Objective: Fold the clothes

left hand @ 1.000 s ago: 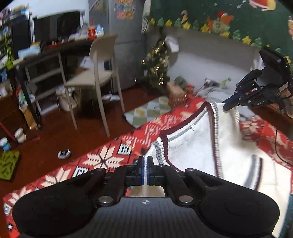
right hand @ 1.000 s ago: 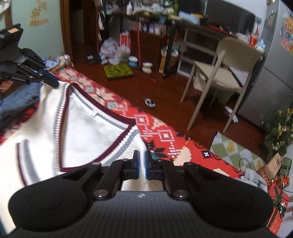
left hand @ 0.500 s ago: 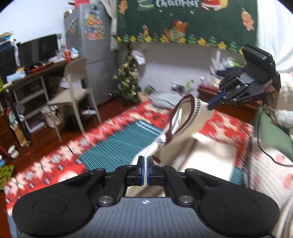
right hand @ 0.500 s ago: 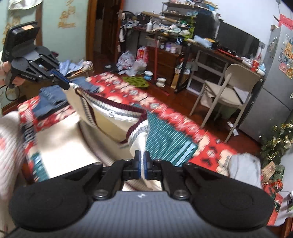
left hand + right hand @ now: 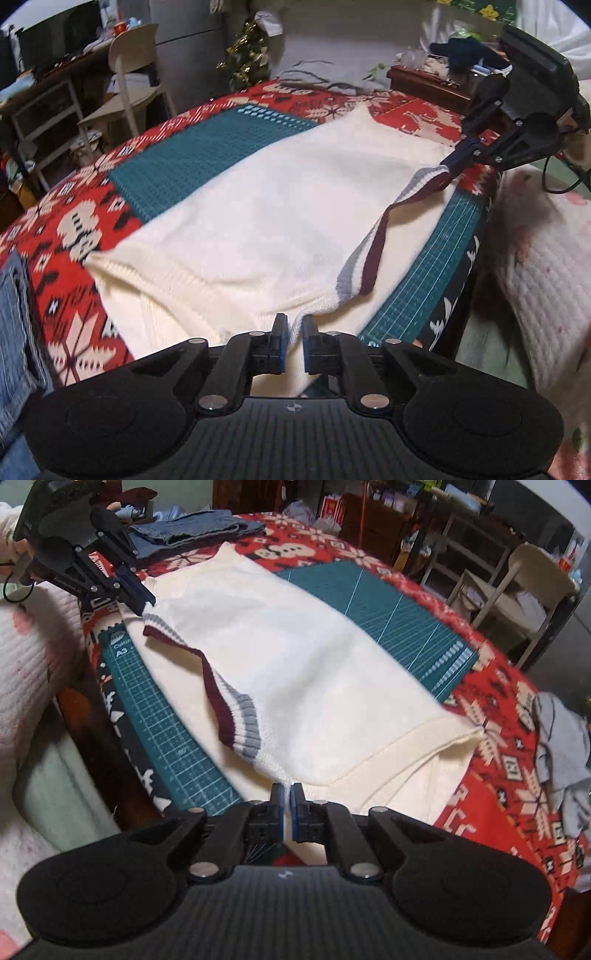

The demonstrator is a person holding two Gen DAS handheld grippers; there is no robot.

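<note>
The white sweater vest (image 5: 266,221) lay folded over on a green cutting mat (image 5: 402,620), which sat on the red patterned worktop (image 5: 62,221). The left gripper (image 5: 294,341) had just been opening its jaws, the vest's edge loose between them. The right gripper (image 5: 287,814) kept its jaws clamped on the vest's near corner. Jeans (image 5: 192,526) lay at the far end; a chair (image 5: 129,85) stood beyond.
</note>
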